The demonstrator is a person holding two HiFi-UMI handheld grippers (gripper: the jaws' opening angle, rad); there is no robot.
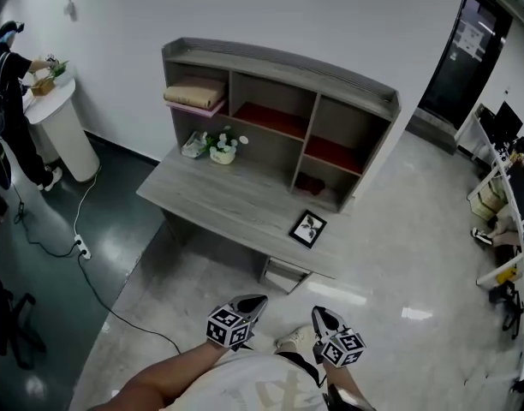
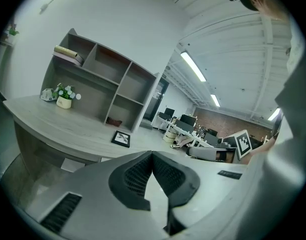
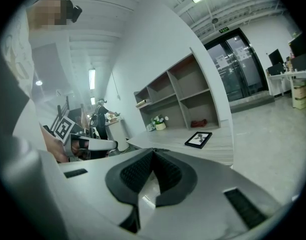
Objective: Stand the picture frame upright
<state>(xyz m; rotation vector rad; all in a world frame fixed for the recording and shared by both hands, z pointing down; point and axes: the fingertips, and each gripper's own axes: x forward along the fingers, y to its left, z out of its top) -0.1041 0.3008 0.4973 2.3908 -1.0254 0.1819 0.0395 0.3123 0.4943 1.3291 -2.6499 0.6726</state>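
Left tongs (image 1: 253, 301) and right tongs (image 1: 323, 315) closed, picture frame (image 1: 307, 229) flat on desk (image 1: 219, 197)

Black picture frame (image 1: 307, 229) on grey wood-grain desk (image 1: 219, 199).

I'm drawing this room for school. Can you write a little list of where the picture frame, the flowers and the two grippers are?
picture frame: lying flat on the desk, near its front edge
flower pot: on the desk, beside the shelves
left gripper: jaws shut, empty, short of the desk
right gripper: jaws shut, empty, short of the desk
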